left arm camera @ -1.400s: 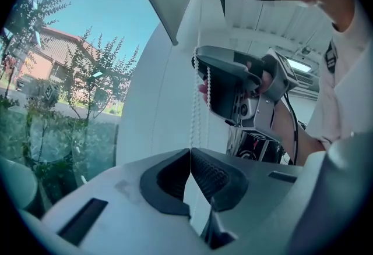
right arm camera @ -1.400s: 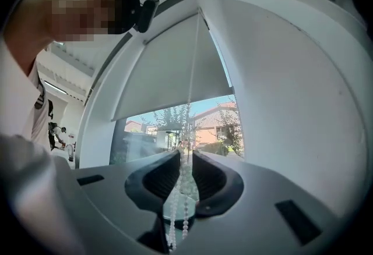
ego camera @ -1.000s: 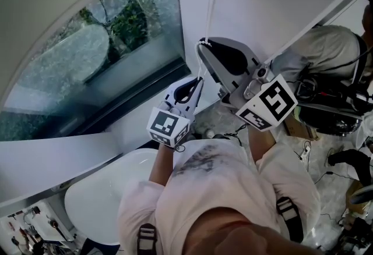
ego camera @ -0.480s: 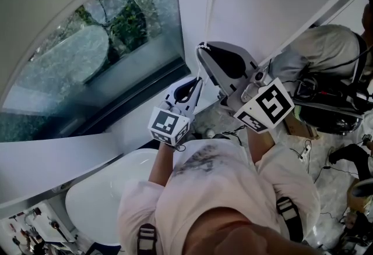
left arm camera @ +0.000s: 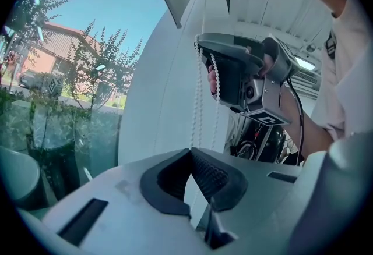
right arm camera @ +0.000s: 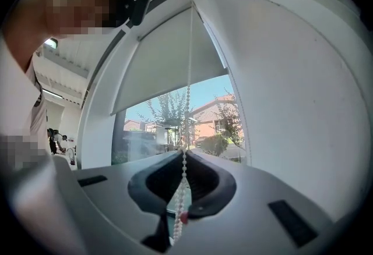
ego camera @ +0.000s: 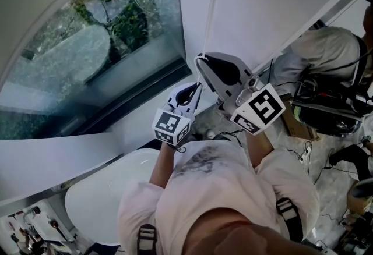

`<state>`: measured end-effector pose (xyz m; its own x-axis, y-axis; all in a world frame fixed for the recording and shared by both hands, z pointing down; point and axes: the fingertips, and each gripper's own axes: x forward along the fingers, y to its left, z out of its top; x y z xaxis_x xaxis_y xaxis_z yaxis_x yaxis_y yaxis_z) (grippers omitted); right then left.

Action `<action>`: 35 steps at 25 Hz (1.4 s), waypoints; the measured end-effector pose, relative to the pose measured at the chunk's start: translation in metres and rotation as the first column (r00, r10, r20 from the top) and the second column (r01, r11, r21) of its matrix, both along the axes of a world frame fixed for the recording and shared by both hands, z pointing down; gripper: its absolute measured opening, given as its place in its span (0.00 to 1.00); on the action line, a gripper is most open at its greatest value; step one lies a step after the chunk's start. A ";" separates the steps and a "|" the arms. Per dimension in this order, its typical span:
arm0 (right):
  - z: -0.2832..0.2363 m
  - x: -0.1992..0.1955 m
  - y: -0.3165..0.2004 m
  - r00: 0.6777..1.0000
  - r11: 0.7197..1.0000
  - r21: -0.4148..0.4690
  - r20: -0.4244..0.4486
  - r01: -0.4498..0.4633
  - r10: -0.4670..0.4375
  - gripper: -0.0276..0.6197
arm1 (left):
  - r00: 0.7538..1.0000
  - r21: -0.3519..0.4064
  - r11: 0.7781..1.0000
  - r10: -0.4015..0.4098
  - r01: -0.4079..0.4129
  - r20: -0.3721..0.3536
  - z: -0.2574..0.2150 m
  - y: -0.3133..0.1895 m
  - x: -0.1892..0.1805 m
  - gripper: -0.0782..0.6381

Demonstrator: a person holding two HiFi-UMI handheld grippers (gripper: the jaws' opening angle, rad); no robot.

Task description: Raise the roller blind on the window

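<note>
A white bead chain hangs down the white wall beside the window. My right gripper points up and is shut on it. In the right gripper view the chain runs from the closed pads up past the grey roller blind, which covers the top of the pane. Just below, my left gripper is also shut, its tips at the chain. The left gripper view shows the strands meeting the closed tips, with the right gripper above.
A white rounded tub sits below the window at the lower left. At the right a person crouches among bags and cables on the floor. The white wall stands close behind both grippers.
My right gripper has moved down a little with the chain in it. The left gripper has hardly moved. Slightly more of the pane shows at the top of the window.
</note>
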<state>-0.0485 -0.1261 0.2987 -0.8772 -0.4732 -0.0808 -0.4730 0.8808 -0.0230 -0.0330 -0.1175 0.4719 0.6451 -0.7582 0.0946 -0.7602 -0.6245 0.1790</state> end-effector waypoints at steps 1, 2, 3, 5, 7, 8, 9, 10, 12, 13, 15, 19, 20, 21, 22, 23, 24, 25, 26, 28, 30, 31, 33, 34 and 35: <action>0.004 0.000 0.000 1.000 1.000 -0.007 -0.003 0.000 0.000 0.14 | 1.000 -0.008 1.000 0.000 0.000 0.001 0.004 0.000 0.000 0.12; 0.008 0.001 0.000 1.000 1.000 -0.013 -0.005 0.001 -0.001 0.14 | 1.000 -0.015 1.000 0.001 -0.001 0.002 0.009 0.000 0.001 0.12; 0.012 0.001 0.000 1.000 1.000 -0.019 -0.007 0.001 -0.001 0.14 | 1.000 -0.022 1.000 0.001 -0.001 0.002 0.013 0.000 0.001 0.12; 0.018 0.002 0.001 1.000 1.000 -0.028 -0.014 0.001 -0.001 0.14 | 1.000 -0.035 0.999 0.002 -0.002 0.003 0.019 0.000 0.003 0.12; 0.022 0.004 0.003 1.000 0.999 -0.035 -0.023 -0.001 0.000 0.14 | 1.000 -0.046 0.999 0.004 -0.004 0.005 0.023 0.001 0.005 0.12; 0.024 0.005 0.003 1.000 0.999 -0.040 -0.027 -0.002 0.001 0.14 | 1.000 -0.053 0.999 0.006 -0.005 0.006 0.025 0.002 0.007 0.12; 0.026 0.005 0.004 1.000 0.999 -0.047 -0.030 -0.002 0.001 0.14 | 1.000 -0.061 0.998 0.007 -0.007 0.008 0.027 0.003 0.008 0.12; 0.029 0.006 0.004 0.999 0.999 -0.054 -0.035 -0.002 0.001 0.14 | 1.000 -0.069 0.998 0.008 -0.008 0.010 0.031 0.003 0.008 0.12; 0.038 0.006 0.004 0.999 0.998 -0.068 -0.043 -0.002 -0.001 0.14 | 1.000 -0.084 0.996 0.010 -0.009 0.014 0.039 0.003 0.009 0.12; 0.042 0.006 0.003 0.999 0.997 -0.074 -0.047 -0.002 -0.001 0.14 | 1.000 -0.091 0.996 0.010 -0.009 0.015 0.043 0.003 0.009 0.12; 0.049 0.005 0.002 0.999 0.996 -0.085 -0.054 -0.002 -0.003 0.14 | 1.000 -0.104 0.995 0.010 -0.009 0.015 0.051 0.002 0.009 0.12; 0.062 0.004 0.000 0.998 0.994 -0.105 -0.070 -0.001 -0.006 0.14 | 1.000 -0.132 0.991 0.012 -0.010 0.014 0.064 0.001 0.009 0.12; 0.066 0.004 0.000 0.997 0.994 -0.111 -0.074 -0.001 -0.007 0.14 | 1.000 -0.140 0.990 0.014 -0.011 0.015 0.068 0.001 0.009 0.12; 0.069 0.004 0.000 0.997 0.993 -0.117 -0.077 -0.002 -0.007 0.14 | 1.000 -0.147 0.989 0.015 -0.012 0.016 0.071 0.001 0.010 0.12; 0.073 0.005 0.000 0.997 0.992 -0.123 -0.081 -0.003 -0.007 0.14 | 1.000 -0.155 0.988 0.015 -0.013 0.017 0.075 0.002 0.011 0.12; 0.076 0.006 0.000 0.996 0.992 -0.130 -0.084 -0.005 -0.006 0.14 | 1.000 -0.163 0.987 0.016 -0.013 0.018 0.079 0.002 0.012 0.12; 0.080 0.007 -0.001 0.996 0.991 -0.136 -0.087 -0.006 -0.006 0.14 | 1.000 -0.170 0.985 0.017 -0.013 0.020 0.083 0.002 0.013 0.12; 0.084 0.008 -0.001 0.996 0.990 -0.142 -0.088 -0.006 -0.006 0.14 | 1.000 -0.176 0.984 0.017 -0.013 0.021 0.086 0.002 0.014 0.12; 0.086 0.009 -0.002 0.996 0.989 -0.146 -0.087 -0.006 -0.007 0.14 | 1.000 -0.179 0.984 0.016 -0.012 0.021 0.088 0.002 0.014 0.12; 0.087 0.010 -0.003 0.997 0.989 -0.146 -0.083 -0.006 -0.006 0.14 | 1.000 -0.177 0.984 0.015 -0.011 0.022 0.089 0.003 0.013 0.12; 0.085 0.010 -0.003 0.997 0.991 -0.135 -0.082 -0.002 -0.009 0.14 | 1.000 -0.172 0.985 0.018 -0.013 0.025 0.085 0.005 0.013 0.12; 0.083 0.010 -0.003 0.997 0.991 -0.131 -0.083 -0.002 -0.009 0.14 | 0.999 -0.172 0.985 0.021 -0.016 0.026 0.083 0.006 0.012 0.12; 0.081 0.011 -0.004 0.997 0.992 -0.128 -0.081 -0.001 -0.010 0.14 | 0.999 -0.168 0.986 0.020 -0.015 0.026 0.075 0.009 0.009 0.12; 0.081 0.011 -0.004 0.997 0.992 -0.129 -0.080 0.000 -0.010 0.14 | 1.000 -0.161 0.987 0.015 -0.012 0.021 0.069 0.011 0.006 0.14; 0.081 0.011 -0.005 0.997 0.992 -0.129 -0.078 0.000 -0.011 0.14 | 1.000 -0.150 0.989 0.009 -0.007 0.013 0.061 0.012 0.002 0.17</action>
